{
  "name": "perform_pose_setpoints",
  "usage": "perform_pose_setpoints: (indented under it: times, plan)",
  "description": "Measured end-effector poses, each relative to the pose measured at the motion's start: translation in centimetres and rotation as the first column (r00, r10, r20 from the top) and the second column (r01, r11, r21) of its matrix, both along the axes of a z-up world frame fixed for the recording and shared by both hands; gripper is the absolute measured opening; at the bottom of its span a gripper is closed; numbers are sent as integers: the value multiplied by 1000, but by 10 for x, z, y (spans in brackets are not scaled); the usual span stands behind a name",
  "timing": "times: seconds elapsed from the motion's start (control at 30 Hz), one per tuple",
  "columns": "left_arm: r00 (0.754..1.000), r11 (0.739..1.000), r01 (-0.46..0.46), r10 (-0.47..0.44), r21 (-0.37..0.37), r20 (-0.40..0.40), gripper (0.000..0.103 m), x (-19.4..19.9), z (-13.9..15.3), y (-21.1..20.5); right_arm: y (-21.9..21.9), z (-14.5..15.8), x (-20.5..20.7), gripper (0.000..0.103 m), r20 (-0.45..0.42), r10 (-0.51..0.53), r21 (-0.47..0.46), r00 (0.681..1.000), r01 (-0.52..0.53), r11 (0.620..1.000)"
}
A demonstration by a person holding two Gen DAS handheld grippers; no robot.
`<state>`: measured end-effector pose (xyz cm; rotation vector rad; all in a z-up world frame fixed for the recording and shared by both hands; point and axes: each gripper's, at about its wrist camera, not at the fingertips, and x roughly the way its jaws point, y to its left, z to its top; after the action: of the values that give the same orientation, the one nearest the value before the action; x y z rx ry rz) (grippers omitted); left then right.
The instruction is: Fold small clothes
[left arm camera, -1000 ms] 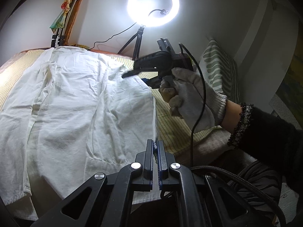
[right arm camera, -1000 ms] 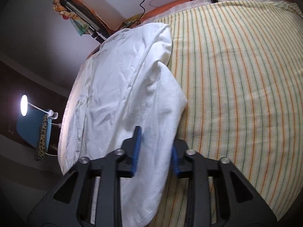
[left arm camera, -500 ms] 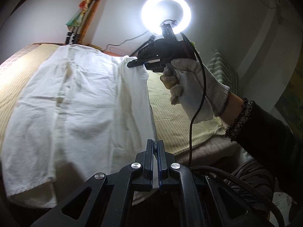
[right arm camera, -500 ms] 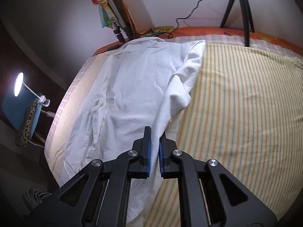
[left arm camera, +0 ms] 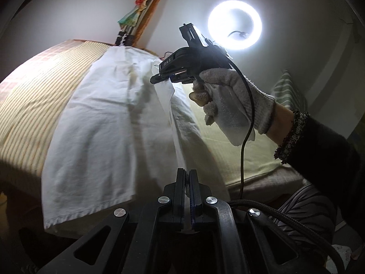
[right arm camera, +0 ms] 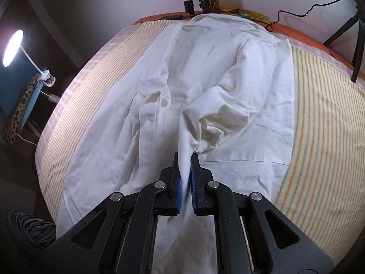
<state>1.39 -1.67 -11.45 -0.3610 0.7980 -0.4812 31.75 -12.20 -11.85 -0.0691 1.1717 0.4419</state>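
A white shirt (left arm camera: pixel 109 123) lies spread on the striped bed. My left gripper (left arm camera: pixel 187 175) is shut on the shirt's right edge near the hem and holds it lifted. My right gripper (right arm camera: pixel 185 159) is shut on the same side of the shirt (right arm camera: pixel 205 73) further up, and the raised fabric hangs bunched from its pads. In the left wrist view the right gripper (left arm camera: pixel 159 80) shows held in a gloved hand above the shirt, with cloth stretched taut between the two grippers.
The striped bedsheet (right arm camera: pixel 324 123) lies bare to the right of the shirt. A ring light (left arm camera: pixel 235 25) on a tripod (right arm camera: pixel 355 36) stands at the far side. A desk lamp (right arm camera: pixel 12 48) stands left of the bed. A striped pillow (left arm camera: pixel 285 91) lies at the right.
My right gripper closed on the shirt's side. Both grippers then lifted the right side of the shirt up and carried it leftwards over the body of the shirt.
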Motion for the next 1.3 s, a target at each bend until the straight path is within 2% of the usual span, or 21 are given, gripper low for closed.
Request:
perform_pose_setpoints:
  times: [0.1, 0.2, 0.27, 0.3, 0.4, 0.5, 0.63, 0.73, 0.8, 0.87, 0.97, 1.17, 1.27, 1.3]
  plan:
    - [1000, 1000, -10, 10, 8, -8, 0, 0, -3, 6, 3, -6, 2, 8, -11, 7, 5, 1000, -7, 1000]
    - [1000, 1000, -9, 9, 12, -18, 0, 0, -4, 9, -7, -1, 4, 15, -31, 20, 77, 999, -17, 997]
    - [1000, 1000, 4, -4, 21, -22, 0, -1, -4, 8, -19, 10, 3, 32, -56, 1, 181, 998, 9, 984]
    - [1000, 1000, 11, -10, 24, -22, 2, -2, -3, 8, -25, 19, 1, 34, -51, 0, 227, 999, 12, 974]
    - [1000, 999, 22, -21, 48, -15, 13, -6, -2, 9, -49, 56, -15, 35, 7, -26, 311, 1000, 23, 950]
    - [999, 995, 39, -38, 89, -7, 16, -10, 3, 12, -86, 84, -39, 35, 40, -82, 402, 996, 59, 914]
    - [997, 983, 72, -74, 169, 6, 19, -15, 11, 20, -120, 101, -82, 35, 53, -148, 397, 988, 115, 911]
    - [995, 967, 85, -93, 241, 22, 28, -15, 18, 31, -131, 92, -117, 35, 15, -155, 371, 988, 138, 918]
    - [996, 959, 78, -89, 272, 27, 34, -13, 22, 41, -135, 75, -141, 35, -44, -158, 371, 986, 163, 914]
    - [998, 960, 59, -63, 273, 8, 38, -7, 23, 55, -136, 51, -159, 35, -116, -149, 372, 982, 182, 910]
    - [1000, 968, 18, -12, 250, -26, 39, 6, 20, 76, -130, 19, -175, 35, -190, -132, 343, 973, 192, 920]
    - [999, 974, 3, 9, 224, -53, 37, 20, 18, 89, -121, -6, -185, 35, -240, -96, 331, 966, 174, 928]
    - [999, 973, 21, -10, 228, -50, 37, 25, 21, 82, -113, -9, -190, 35, -225, -56, 313, 973, 127, 941]
    - [999, 972, 31, -21, 233, -45, 37, 27, 24, 78, -109, -8, -191, 22, -211, -46, 296, 976, 108, 949]
